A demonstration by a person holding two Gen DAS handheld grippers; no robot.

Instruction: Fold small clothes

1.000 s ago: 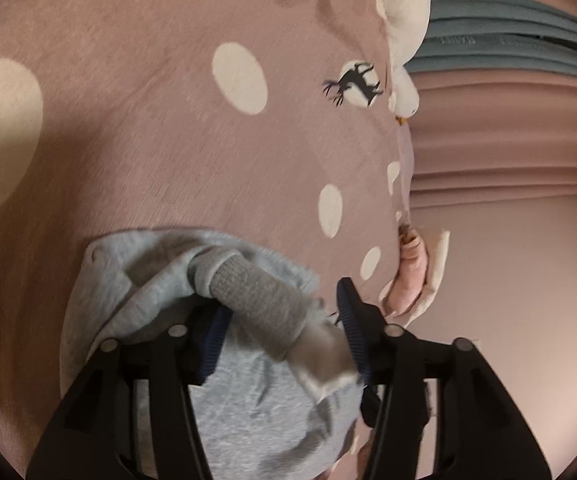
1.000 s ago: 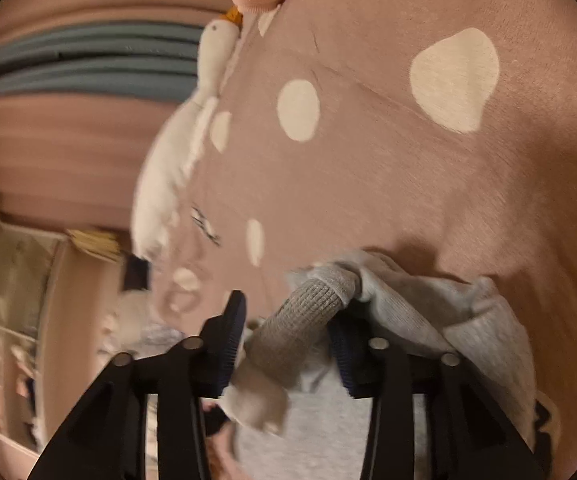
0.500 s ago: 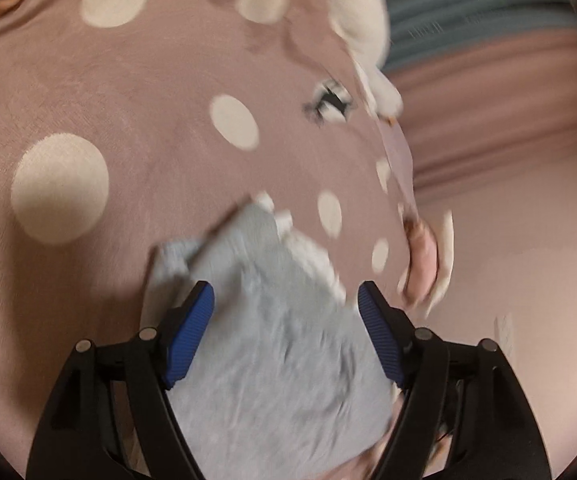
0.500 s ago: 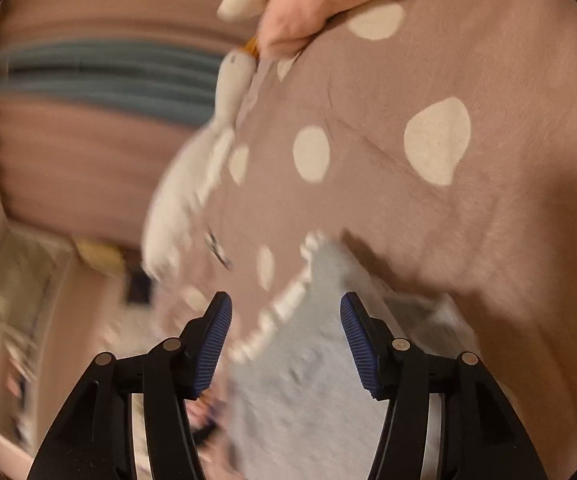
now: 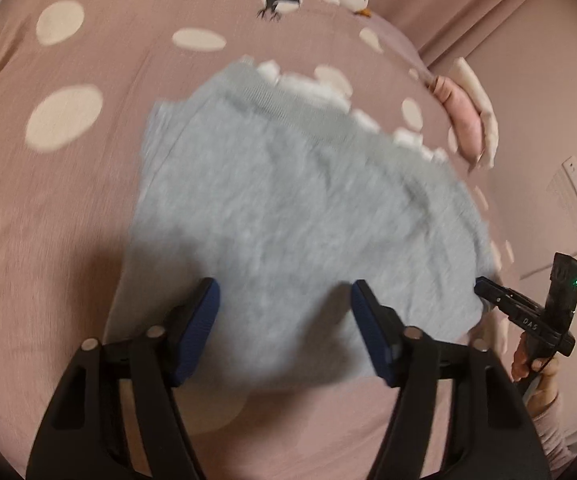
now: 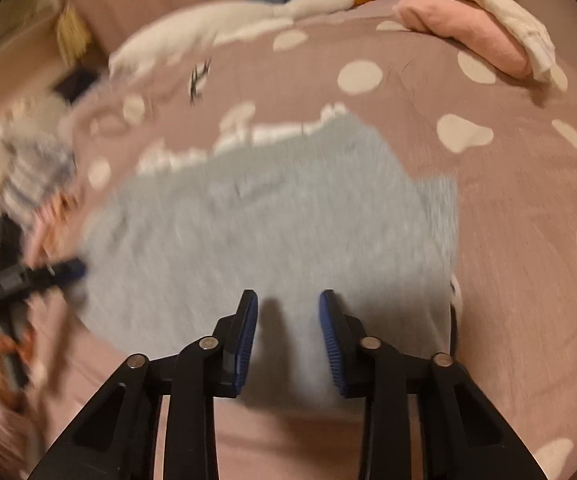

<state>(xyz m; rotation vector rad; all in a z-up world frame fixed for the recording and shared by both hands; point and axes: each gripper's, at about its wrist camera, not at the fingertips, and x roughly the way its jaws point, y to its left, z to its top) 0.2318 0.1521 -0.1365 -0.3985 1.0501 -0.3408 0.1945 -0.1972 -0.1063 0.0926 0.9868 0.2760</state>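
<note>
A small grey garment (image 5: 296, 216) with white scalloped trim along its far edge lies flat and folded on the pink polka-dot bedspread (image 5: 48, 200). My left gripper (image 5: 284, 312) is open and empty, hovering over its near edge. In the right wrist view the same garment (image 6: 272, 220) lies flat, and my right gripper (image 6: 288, 320) is open and empty above its near edge. The right gripper also shows at the right edge of the left wrist view (image 5: 528, 312).
A folded pink and cream garment (image 6: 476, 28) lies at the bed's far right corner. A white goose plush (image 6: 248, 20) lies along the far edge. A heap of striped clothes (image 6: 28, 176) sits at the left, blurred. Pink curtains hang behind.
Both grippers have let go of the grey ribbed sleeve, opened and pulled back. The garment now lies flat with its sleeve tucked out of sight.
</note>
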